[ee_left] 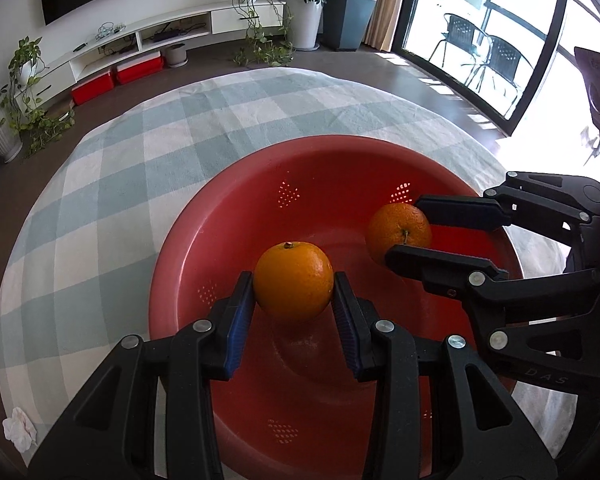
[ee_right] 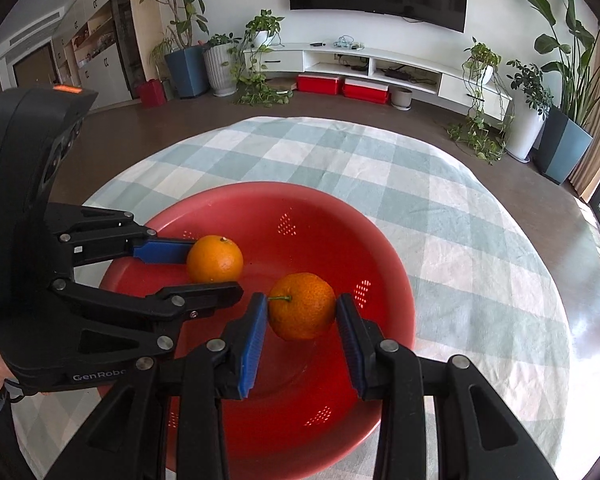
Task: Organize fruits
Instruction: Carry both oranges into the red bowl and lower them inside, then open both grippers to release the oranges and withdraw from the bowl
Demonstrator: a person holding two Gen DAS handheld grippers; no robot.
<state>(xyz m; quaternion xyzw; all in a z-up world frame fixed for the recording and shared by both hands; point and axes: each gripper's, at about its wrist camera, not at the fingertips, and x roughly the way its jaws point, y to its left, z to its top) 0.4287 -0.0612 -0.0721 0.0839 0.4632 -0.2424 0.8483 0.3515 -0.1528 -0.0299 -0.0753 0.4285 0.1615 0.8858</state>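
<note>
Two oranges are the fruits here, and both hang above the inside of a red colander (ee_left: 180,264), each one held by a gripper. One smooth orange (ee_left: 293,281) sits between the blue pads of the left gripper (ee_left: 293,286) — the pads press on its two sides, so the jaws are clamped on it. A second orange with a short stem (ee_right: 302,306) is clamped in the same way by the right gripper (ee_right: 302,312). In the left wrist view this stemmed orange (ee_left: 399,232) shows further back, near the far wall of the colander, with the right gripper (ee_left: 406,228) coming in from the right side. In the right wrist view the smooth orange (ee_right: 215,259) and the left gripper (ee_right: 214,266) appear at the left, over the colander's (ee_right: 396,280) near-left rim.

Both fruits seem to be a little above the floor of the colander, not resting on it, but I cannot tell this surely. No other fruit is visible in the colander or on the checked cloth (ee_left: 112,184) under it.

My judgement: the task is near its end — the oranges are carried to the right place, and what is left is to lower them and release them. A crumpled white tissue (ee_left: 19,433) lies at the cloth's edge.
</note>
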